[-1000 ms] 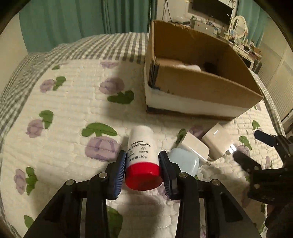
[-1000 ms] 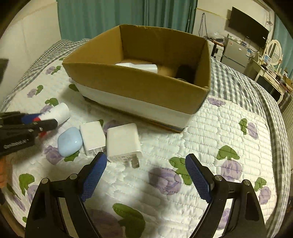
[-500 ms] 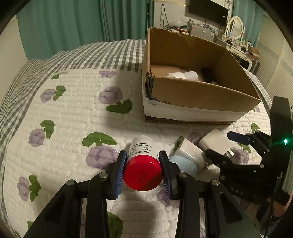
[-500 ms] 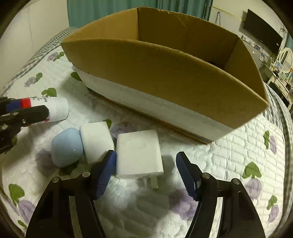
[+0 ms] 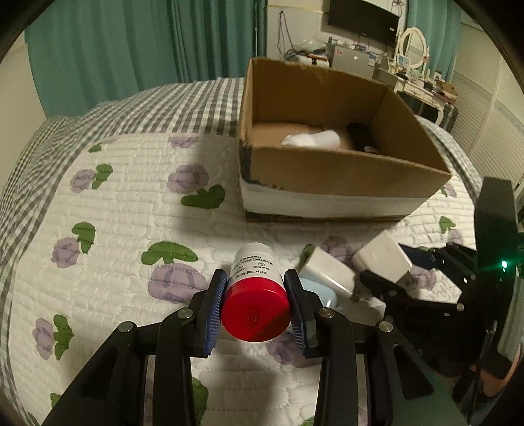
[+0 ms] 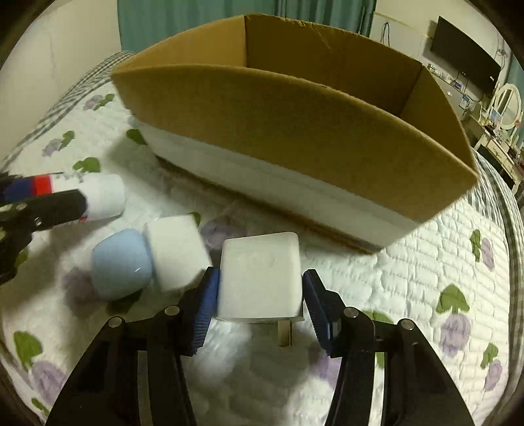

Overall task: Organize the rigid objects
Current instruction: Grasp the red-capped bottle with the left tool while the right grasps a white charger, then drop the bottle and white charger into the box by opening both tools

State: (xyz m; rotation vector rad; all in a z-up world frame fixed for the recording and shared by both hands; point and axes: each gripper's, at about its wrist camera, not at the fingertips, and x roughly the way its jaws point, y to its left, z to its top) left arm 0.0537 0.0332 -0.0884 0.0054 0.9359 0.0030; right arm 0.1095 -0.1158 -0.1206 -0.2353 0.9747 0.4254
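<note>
My left gripper [image 5: 256, 303] is shut on a white bottle with a red cap [image 5: 255, 295] and holds it above the quilt; it also shows in the right wrist view [image 6: 98, 196]. My right gripper [image 6: 260, 298] is open around a large white charger [image 6: 260, 275], with both pads close to its sides. A smaller white charger [image 6: 177, 252] and a light blue case [image 6: 121, 262] lie just left of it. The open cardboard box [image 5: 344, 170] stands beyond, with a white object [image 5: 311, 139] and a black object [image 5: 360, 136] inside.
Everything lies on a white quilted bedspread with purple flowers [image 5: 114, 229]. Teal curtains [image 5: 131, 49] hang behind the bed. A desk with a mirror and a TV [image 5: 363, 16] stand at the far right.
My left gripper has lifted the bottle higher and closer to the box. My right gripper has moved down and forward and its jaws have narrowed around the large white charger.
</note>
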